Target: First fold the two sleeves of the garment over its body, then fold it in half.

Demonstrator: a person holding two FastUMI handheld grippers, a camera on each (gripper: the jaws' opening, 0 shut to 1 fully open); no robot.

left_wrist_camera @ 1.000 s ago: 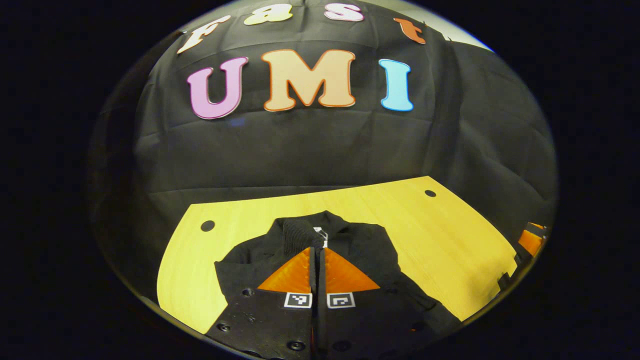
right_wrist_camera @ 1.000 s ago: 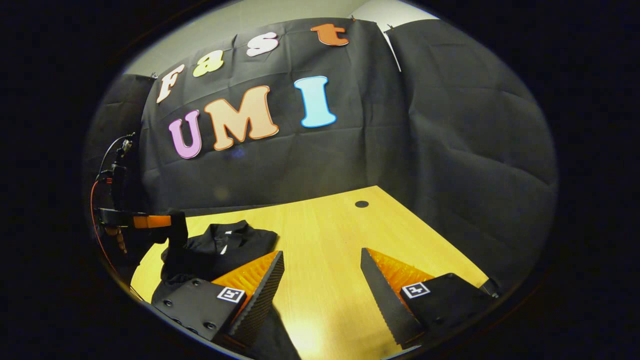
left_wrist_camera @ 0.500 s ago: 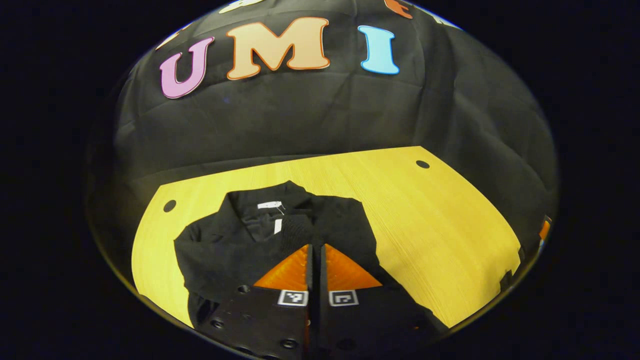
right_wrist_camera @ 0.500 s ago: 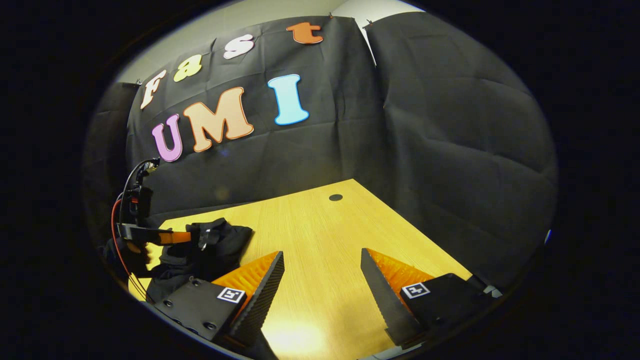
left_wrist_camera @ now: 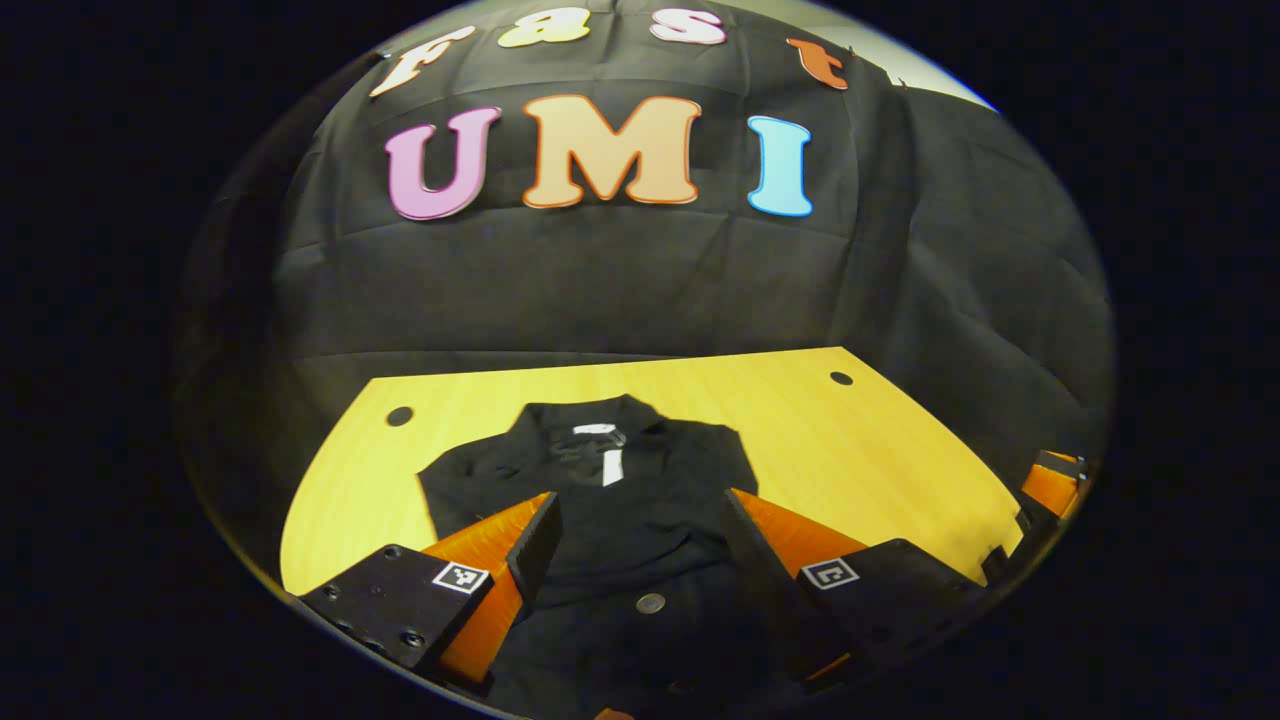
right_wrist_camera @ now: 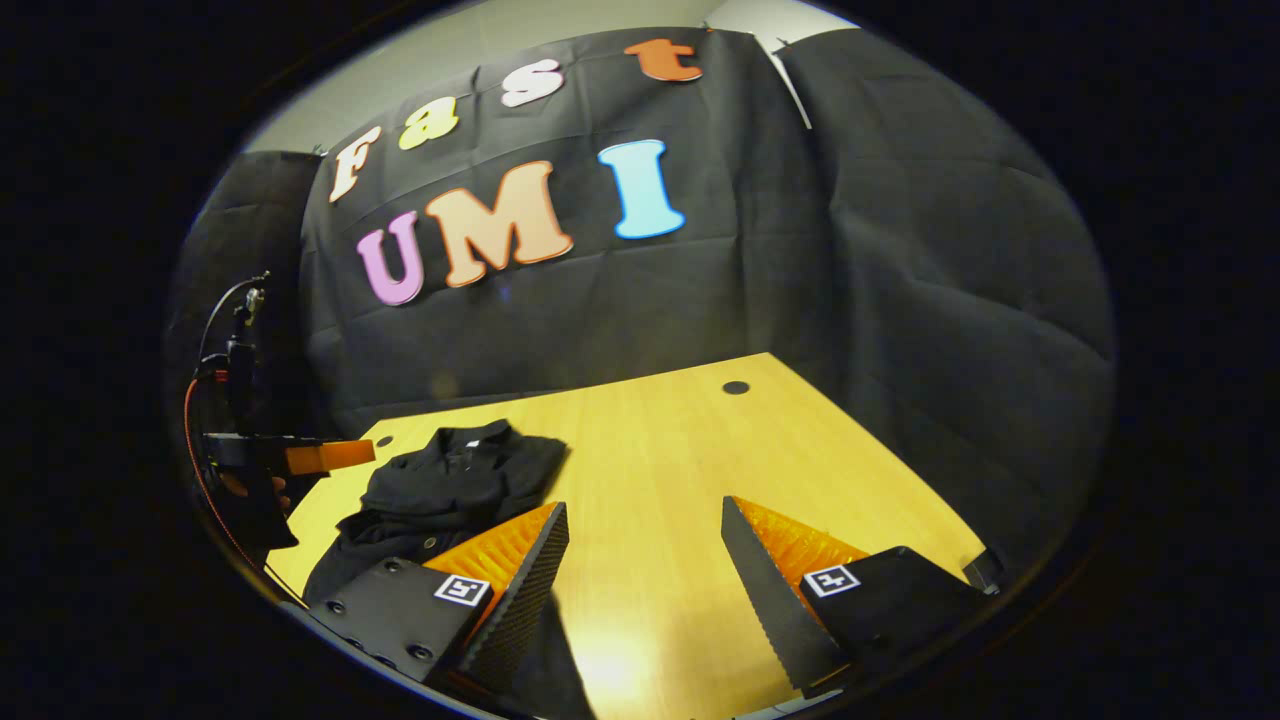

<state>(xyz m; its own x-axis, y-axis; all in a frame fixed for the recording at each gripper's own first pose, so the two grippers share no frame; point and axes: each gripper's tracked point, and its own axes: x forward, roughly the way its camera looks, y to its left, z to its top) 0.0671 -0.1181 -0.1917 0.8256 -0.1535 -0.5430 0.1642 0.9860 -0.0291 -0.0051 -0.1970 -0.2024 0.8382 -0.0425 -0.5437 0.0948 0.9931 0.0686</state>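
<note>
A black garment (left_wrist_camera: 600, 490) lies on the yellow wooden table (left_wrist_camera: 880, 440), collar and white neck tag toward the wall, with cloth folded over its body. My left gripper (left_wrist_camera: 640, 520) hovers open above its near part, nothing between the fingers. In the right gripper view the same garment (right_wrist_camera: 450, 485) sits at the left of the table, and the left gripper (right_wrist_camera: 330, 456) hangs beside it, held by a hand. My right gripper (right_wrist_camera: 645, 530) is open over bare table (right_wrist_camera: 680, 460), to the right of the garment.
The table has round cable holes at its far corners (left_wrist_camera: 400, 416) (left_wrist_camera: 841, 378) (right_wrist_camera: 736, 387). Black cloth walls close the booth behind and to the right. A cable (right_wrist_camera: 205, 340) rises from the left gripper in the right gripper view.
My left gripper was shut on a fold of the garment; it has let go, opened and drawn back. The released cloth now lies flat. The right gripper stayed open, shifting slightly.
</note>
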